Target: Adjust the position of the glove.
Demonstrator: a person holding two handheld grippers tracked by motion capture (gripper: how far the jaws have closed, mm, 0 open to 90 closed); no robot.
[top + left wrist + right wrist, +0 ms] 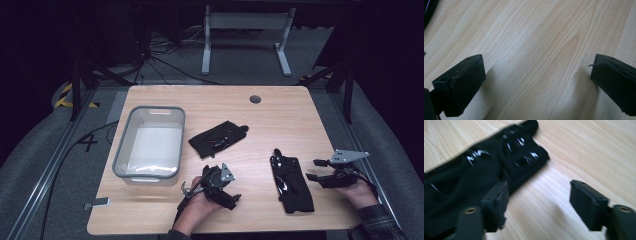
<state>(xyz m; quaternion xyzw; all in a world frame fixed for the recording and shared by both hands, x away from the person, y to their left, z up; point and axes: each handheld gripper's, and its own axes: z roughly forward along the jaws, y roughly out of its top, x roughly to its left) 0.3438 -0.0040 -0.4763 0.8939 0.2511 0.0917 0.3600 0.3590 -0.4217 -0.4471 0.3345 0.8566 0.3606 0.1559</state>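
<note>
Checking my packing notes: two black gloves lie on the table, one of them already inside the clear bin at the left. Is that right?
Not quite. The clear bin holds no glove. Both lie on the table: one black glove just right of the bin, the other black glove near the right hand-held gripper. The high view shows it.

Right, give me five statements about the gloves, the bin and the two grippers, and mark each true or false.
1. Two black gloves lie on the table. True: the far glove lies mid-table, the near glove toward the right.
2. The bin holds a glove. False: both gloves lie on the wood outside it.
3. The right gripper grips the near glove. False: its jaws stand open beside the glove with nothing between them.
4. The left gripper is open over bare wood. True.
5. The bin stands right of both gloves. False: it stands at the table's left, left of both.
</note>
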